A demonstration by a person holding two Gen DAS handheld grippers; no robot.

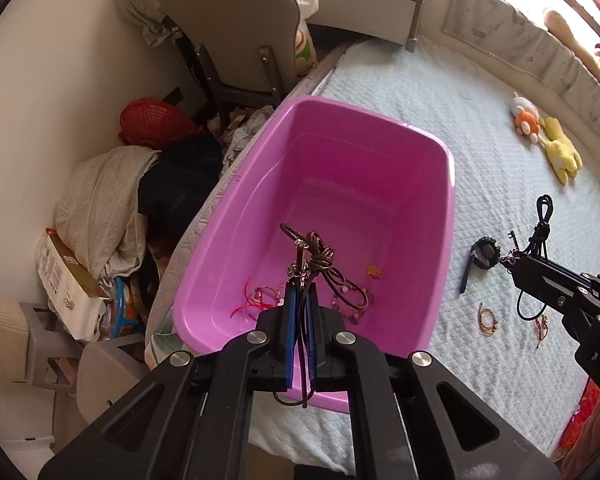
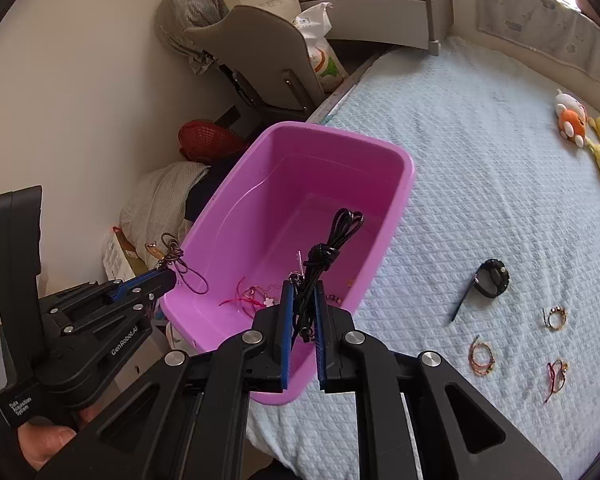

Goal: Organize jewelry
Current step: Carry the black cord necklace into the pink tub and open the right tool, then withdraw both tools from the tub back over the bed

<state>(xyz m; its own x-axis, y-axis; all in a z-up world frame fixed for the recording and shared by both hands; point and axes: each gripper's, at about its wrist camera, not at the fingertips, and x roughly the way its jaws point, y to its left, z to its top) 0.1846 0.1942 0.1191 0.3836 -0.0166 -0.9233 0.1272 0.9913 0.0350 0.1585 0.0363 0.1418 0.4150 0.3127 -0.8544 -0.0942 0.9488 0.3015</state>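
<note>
Brown knotted cord necklace is pinched in the nearly closed left gripper above the pink tub. Right gripper, jaws slightly wider, clamps a black cord necklace over the tub's near rim; bracelets lie inside.

The pink tub is smooth, glossy plastic, catching soft highlights on its walls; the bedspread is pale quilted cloth, matt and dimpled; the left gripper looks matt black plastic with shiny metal bolt heads; the brown cord it pinches looks like smooth leather with a metal clasp.
</note>
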